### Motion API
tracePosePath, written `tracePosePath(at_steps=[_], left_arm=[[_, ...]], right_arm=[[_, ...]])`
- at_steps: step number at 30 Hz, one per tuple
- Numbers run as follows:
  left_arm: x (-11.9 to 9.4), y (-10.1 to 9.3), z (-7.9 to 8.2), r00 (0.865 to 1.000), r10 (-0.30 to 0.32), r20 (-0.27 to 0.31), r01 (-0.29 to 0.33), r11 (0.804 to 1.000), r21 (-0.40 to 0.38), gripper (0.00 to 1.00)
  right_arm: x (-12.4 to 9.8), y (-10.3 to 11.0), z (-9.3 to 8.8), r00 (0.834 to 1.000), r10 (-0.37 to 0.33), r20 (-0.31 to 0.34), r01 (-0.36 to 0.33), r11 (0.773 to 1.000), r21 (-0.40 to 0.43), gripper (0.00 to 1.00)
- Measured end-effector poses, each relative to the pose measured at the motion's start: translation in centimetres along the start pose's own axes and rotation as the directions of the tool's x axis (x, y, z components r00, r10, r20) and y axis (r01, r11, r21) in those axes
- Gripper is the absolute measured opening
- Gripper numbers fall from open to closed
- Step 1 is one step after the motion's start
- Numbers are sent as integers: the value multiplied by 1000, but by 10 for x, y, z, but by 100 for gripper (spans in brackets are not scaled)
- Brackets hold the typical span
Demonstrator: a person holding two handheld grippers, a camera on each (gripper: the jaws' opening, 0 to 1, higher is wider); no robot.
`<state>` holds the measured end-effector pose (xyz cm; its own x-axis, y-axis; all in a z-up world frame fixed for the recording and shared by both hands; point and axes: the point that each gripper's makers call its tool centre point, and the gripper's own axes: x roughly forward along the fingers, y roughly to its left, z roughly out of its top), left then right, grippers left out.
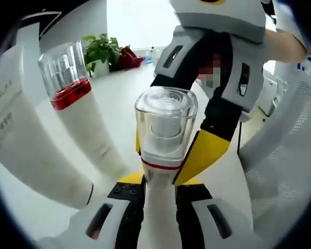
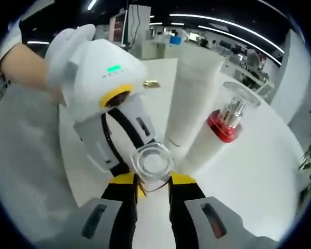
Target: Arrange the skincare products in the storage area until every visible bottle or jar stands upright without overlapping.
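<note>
A white bottle [image 1: 165, 122] with a clear cap and a thin red ring is held by both grippers. My left gripper [image 1: 160, 193] is shut on its white body, low in the left gripper view. My right gripper [image 1: 168, 151] comes in from the upper right, its yellow fingertips [image 1: 205, 151] closed just under the cap. In the right gripper view the clear cap [image 2: 153, 162] sits between my right gripper's [image 2: 153, 181] yellow tips, and the left gripper [image 2: 125, 155] reaches in from the left. A second white bottle [image 1: 75, 98] with a red collar and a large white tube [image 1: 26, 140] lean close by.
The white table [image 2: 249, 176] carries the tube [image 2: 194, 93] and the red-collared bottle [image 2: 225, 124] side by side. A potted plant [image 1: 101, 52] and a red item [image 1: 129, 57] stand at the far edge. White mesh [image 1: 290, 155] is near on the right. A small gold object [image 2: 151, 83] lies further off.
</note>
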<state>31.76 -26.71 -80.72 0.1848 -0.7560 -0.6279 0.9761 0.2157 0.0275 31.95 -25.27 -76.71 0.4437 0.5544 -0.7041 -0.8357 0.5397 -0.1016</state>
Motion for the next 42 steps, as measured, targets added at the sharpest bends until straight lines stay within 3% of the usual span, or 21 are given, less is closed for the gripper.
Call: tracePosePath(at_steps=[15,34,42], left_arm=[[-1,24,-4,999,53,7,-53,998,-28,19],[-5,30,-1,997,68,22,-67,996,-59,22],[-8,33,-5,997,77,5,-77,996,-51,21]], right_arm=[[10,-18,9,998,-27,49,24,998,55,22],[13,-21,13,997,-46,62,42,997,70,23],[9,-23,9,997,-57,51,52,994,93,28]])
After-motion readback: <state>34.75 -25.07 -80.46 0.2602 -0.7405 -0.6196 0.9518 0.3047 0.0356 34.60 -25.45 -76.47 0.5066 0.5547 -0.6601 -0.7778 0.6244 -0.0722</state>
